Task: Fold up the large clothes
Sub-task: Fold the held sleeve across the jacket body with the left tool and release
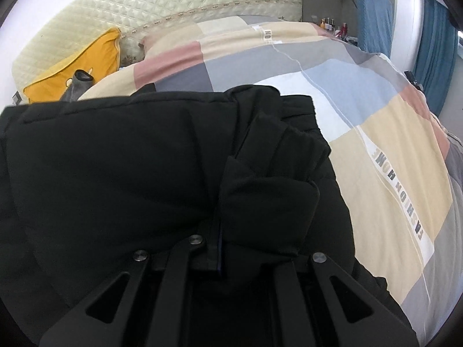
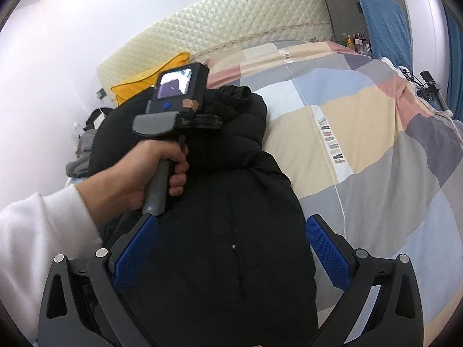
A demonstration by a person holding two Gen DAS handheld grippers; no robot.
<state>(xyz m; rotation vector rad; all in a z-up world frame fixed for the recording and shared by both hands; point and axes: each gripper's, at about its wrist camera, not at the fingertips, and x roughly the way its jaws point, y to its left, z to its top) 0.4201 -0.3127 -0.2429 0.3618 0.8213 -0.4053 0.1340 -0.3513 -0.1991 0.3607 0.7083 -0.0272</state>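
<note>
The black padded jacket (image 2: 220, 231) lay on the bed, bunched and partly folded, directly under and ahead of both my tools. My right gripper (image 2: 231, 240) stood wide apart above its lower body, the blue pads (image 2: 327, 251) on either side of the dark fabric and not pinching it. My left gripper (image 1: 222, 257) was pressed into the jacket; a folded edge of the cloth ran down between the black arms of the tool, but the fingertips were buried in the black, so I could not tell whether they were closed on it. In the right wrist view my left hand (image 2: 147, 170) gripped the grey handle of that left tool ahead and to the left of my right fingers.

Beyond the jacket and off to the right of both sets of fingers spread the patchwork duvet (image 1: 390, 133) in cream, grey, pale blue and pink blocks, with a printed white strip. Further ahead rose the quilted cream headboard (image 1: 179, 3), and a yellow pillow (image 1: 78, 66) leaned against it ahead and to the left. Far ahead on the right stood a blue-covered chair back (image 2: 385, 26), small bottles (image 2: 356, 40) beside it, and a blue curtain (image 1: 437, 57) at the edge. A white wall (image 2: 58, 57) filled the left.
</note>
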